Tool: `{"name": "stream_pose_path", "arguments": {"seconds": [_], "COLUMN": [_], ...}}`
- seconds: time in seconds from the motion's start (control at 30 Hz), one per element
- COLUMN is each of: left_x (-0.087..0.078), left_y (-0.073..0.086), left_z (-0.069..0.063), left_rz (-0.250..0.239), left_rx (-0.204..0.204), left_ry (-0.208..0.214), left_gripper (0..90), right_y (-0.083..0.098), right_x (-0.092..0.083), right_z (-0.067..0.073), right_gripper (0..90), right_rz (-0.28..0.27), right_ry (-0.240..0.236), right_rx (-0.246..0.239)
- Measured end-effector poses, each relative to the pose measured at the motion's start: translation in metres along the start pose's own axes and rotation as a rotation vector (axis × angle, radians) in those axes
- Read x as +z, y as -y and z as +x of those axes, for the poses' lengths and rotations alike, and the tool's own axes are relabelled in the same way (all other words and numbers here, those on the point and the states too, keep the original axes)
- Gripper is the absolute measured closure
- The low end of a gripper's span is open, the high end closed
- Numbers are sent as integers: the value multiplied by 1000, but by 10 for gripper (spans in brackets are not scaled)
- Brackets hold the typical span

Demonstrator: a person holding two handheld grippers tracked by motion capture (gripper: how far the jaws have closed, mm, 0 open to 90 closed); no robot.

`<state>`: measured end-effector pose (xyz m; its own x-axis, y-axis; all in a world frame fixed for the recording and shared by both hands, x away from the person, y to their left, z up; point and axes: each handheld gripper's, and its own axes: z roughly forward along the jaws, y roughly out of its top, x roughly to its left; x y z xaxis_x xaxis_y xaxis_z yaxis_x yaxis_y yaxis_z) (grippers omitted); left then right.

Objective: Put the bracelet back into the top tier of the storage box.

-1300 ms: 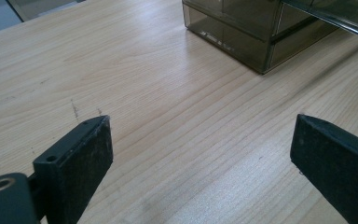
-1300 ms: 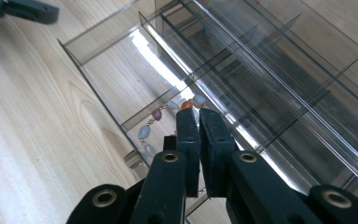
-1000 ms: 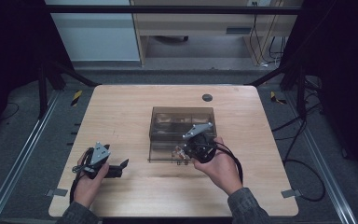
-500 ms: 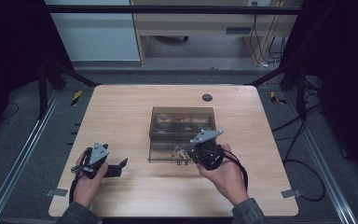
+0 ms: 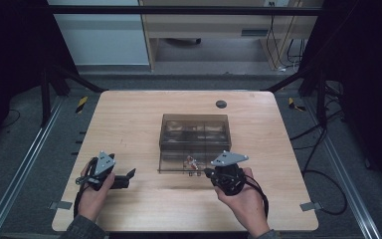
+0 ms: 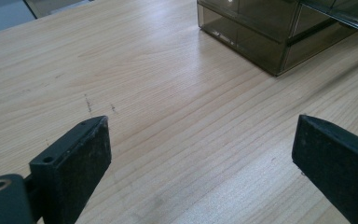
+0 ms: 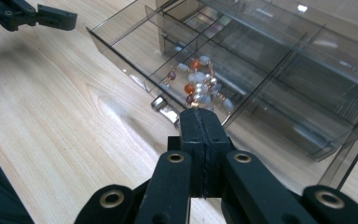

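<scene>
Smoked plastic drawer box (image 5: 195, 130), unlabelled, is seen mid-frame; right gripper (image 7: 200, 122), fully closed and empty, is held at its beaded bracelet (image 7: 199, 85); left gripper (image 6: 200, 154) is spread wide, empty.

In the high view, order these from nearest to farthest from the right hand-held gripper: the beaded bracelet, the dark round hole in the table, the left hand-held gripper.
From the right hand-held gripper:
1. Beaded bracelet, in the open drawer just beyond it.
2. Dark round hole, at the table's far edge.
3. Left hand-held gripper, across the near side.

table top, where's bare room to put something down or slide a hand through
Bare wood lies left of the drawer box, between it and the left gripper, along the table's far edge, and right of the box. It is crowded at the open drawer, where the beads and the shut right gripper sit.
</scene>
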<state>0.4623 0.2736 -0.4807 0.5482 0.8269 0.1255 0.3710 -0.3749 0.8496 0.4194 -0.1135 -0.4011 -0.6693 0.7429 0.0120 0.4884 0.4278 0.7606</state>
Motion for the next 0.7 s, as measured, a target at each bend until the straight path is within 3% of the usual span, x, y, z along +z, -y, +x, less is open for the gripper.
{"name": "stream_pose_path", "arguments": {"seconds": [0.7], "left_x": [-1], "left_y": [1], "left_z": [4], "left_rz": [-6], "left_rx": [-32], "left_ry": [5], "left_gripper": [44], "right_y": [38], "right_x": [13], "right_z": [16], "right_gripper": [900], "right_rz": [-42], "right_ry": [52], "right_rx": [14]}}
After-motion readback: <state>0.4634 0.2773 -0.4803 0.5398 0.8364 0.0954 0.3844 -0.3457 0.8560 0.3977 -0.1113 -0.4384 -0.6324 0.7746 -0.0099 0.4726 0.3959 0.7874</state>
